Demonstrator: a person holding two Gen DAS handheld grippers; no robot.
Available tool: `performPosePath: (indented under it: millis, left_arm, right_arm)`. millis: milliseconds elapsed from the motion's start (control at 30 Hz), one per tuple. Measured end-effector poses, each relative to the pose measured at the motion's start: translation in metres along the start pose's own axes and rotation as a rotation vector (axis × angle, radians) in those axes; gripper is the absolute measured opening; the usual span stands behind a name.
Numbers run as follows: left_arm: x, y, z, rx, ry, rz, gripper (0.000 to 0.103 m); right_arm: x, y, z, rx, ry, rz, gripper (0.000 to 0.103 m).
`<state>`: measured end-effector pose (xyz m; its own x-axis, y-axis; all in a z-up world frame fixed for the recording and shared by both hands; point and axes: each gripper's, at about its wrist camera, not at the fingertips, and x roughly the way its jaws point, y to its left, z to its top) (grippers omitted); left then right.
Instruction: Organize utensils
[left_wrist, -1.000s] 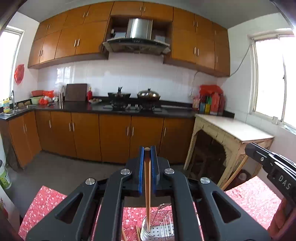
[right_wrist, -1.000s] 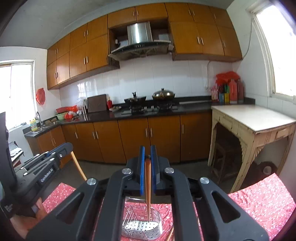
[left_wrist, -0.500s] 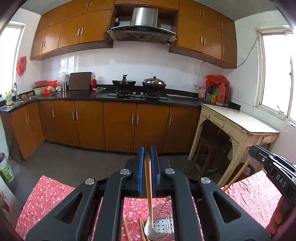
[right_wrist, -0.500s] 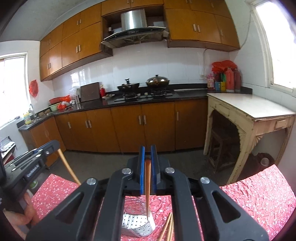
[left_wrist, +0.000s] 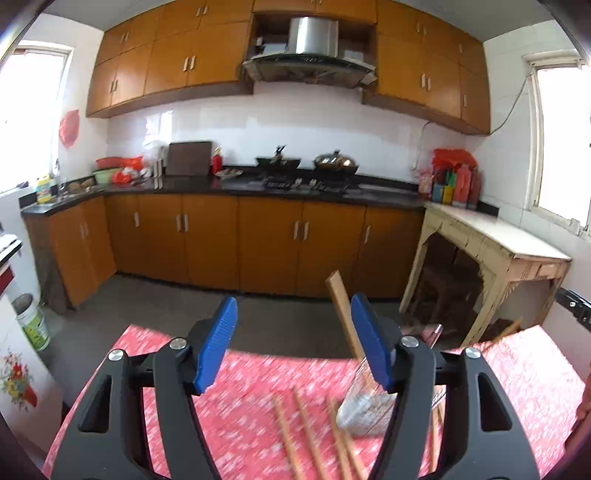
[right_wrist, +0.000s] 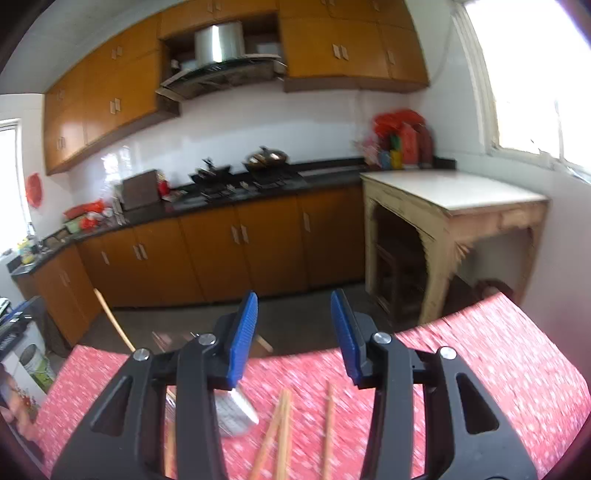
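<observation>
My left gripper (left_wrist: 293, 341) is open with nothing between its blue pads. A wooden chopstick (left_wrist: 345, 317) stands tilted in the metal utensil holder (left_wrist: 364, 408) beside the right pad. Several loose chopsticks (left_wrist: 295, 435) lie on the red floral tablecloth (left_wrist: 240, 406). My right gripper (right_wrist: 293, 336) is open and empty. In its view the metal holder (right_wrist: 234, 410) sits low left of centre, a chopstick (right_wrist: 114, 321) sticks up at the left, and loose chopsticks (right_wrist: 282, 428) lie on the cloth (right_wrist: 480, 369).
Beyond the table's far edge are the grey floor, orange kitchen cabinets (left_wrist: 258, 240) and a worn cream side table (left_wrist: 491, 251) at the right. A white bucket (left_wrist: 31, 325) stands at the left. The other gripper shows at the right edge of the left wrist view (left_wrist: 576, 306).
Both grippers opened and let go of their chopsticks. The left one's chopstick now leans in the holder. Both views are blurred by motion and have tilted down toward the table.
</observation>
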<state>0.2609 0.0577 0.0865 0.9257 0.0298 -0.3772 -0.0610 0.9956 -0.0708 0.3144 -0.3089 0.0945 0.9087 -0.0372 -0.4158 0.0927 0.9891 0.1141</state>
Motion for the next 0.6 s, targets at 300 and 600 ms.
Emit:
performPosePath:
  millis: [300,600]
  left_arm:
    - [-0.002,0.03,-0.1,0.028,0.169,0.047,0.087]
    - [0.004,0.02,-0.175,0.017,0.349,-0.025,0.093]
  right_arm:
    - [0.018,-0.031,-0.13,-0.032,0.259,-0.033,0.041]
    - [0.038,-0.01,-0.224,-0.072,0.478,0.009,0.033]
